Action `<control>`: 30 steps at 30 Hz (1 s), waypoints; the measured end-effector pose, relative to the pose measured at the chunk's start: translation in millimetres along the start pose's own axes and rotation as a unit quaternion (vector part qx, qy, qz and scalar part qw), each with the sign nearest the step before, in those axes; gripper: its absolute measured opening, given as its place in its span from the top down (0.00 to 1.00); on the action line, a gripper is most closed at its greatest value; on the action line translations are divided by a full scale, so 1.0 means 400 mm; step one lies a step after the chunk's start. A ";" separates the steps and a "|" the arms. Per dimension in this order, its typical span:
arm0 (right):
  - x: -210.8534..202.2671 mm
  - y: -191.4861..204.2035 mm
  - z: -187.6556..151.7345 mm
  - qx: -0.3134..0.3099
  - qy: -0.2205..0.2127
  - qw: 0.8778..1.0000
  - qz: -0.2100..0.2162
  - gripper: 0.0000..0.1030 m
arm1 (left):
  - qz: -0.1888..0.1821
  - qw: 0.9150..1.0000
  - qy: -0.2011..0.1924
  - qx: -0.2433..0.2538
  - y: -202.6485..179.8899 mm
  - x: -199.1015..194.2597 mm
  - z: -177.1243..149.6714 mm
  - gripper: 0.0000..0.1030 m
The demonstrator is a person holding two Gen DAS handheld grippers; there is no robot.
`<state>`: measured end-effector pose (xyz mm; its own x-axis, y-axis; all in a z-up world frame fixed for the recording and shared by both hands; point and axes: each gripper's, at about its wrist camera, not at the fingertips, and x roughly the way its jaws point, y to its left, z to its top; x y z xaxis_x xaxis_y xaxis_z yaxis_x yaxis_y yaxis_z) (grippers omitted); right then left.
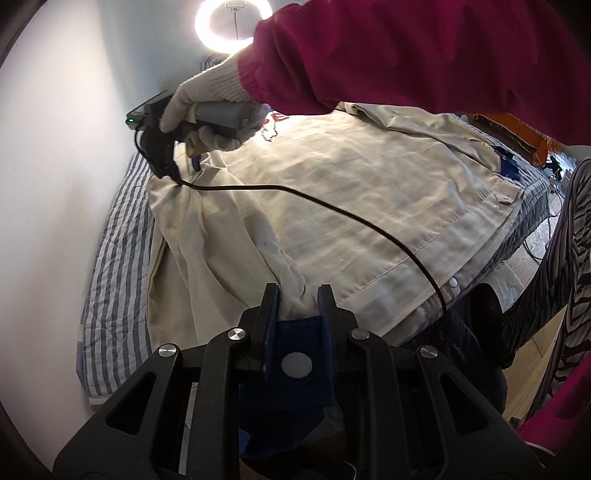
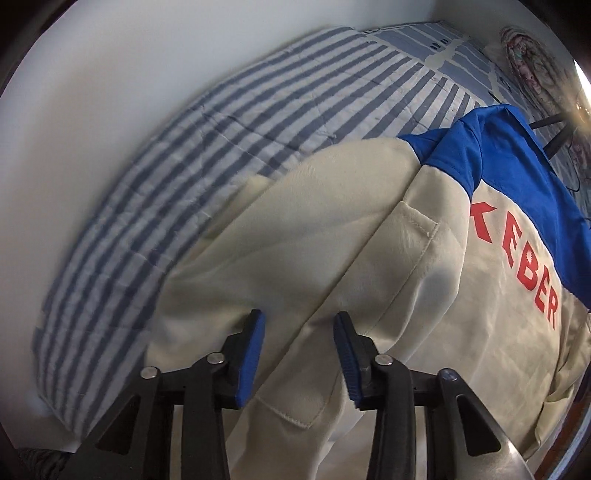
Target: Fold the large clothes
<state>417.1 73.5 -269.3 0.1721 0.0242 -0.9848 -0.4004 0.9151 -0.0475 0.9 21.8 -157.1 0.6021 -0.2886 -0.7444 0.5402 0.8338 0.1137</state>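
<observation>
A large cream jacket with a blue yoke and red letters lies spread on the bed. My left gripper is at its near edge, shut on a sleeve cuff of cream cloth with a blue tab and a snap button. A gloved hand in a magenta sleeve holds my right gripper pointing down on the jacket's far left corner. In the right wrist view, the right gripper stands open over the jacket, blue pads apart, the cloth under them not pinched.
A blue-and-white striped bedcover runs along a white wall. A black cable crosses over the jacket. A ring light stands behind. A person's leg in striped trousers and wooden floor are at the right.
</observation>
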 end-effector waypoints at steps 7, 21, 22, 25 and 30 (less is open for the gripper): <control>0.010 -0.074 -0.045 0.013 -0.008 1.000 0.018 0.88 | -0.002 1.000 0.008 0.002 -0.003 0.009 -0.002 0.80; -0.153 -0.438 -0.285 0.197 -0.169 0.937 0.235 1.00 | -0.023 0.999 0.015 0.025 -0.041 0.007 0.002 0.80; -0.135 -0.457 -0.313 0.207 -0.164 0.932 0.246 1.00 | -0.025 0.999 0.018 0.029 -0.049 0.008 0.001 0.78; -0.080 -0.508 -0.360 0.222 -0.113 0.952 0.177 0.99 | -0.038 0.998 0.023 0.038 -0.070 0.005 -0.007 0.73; -0.106 -0.539 -0.407 0.214 -0.108 0.957 0.164 0.68 | -0.057 0.998 0.020 0.028 -0.079 -0.039 -0.029 0.53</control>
<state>349.7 -190.4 -244.7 0.3013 0.3781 -0.8754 -0.0677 0.9242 0.3759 -32.3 5.5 -156.7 0.5113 -0.3612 -0.7798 0.6370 0.7684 0.0618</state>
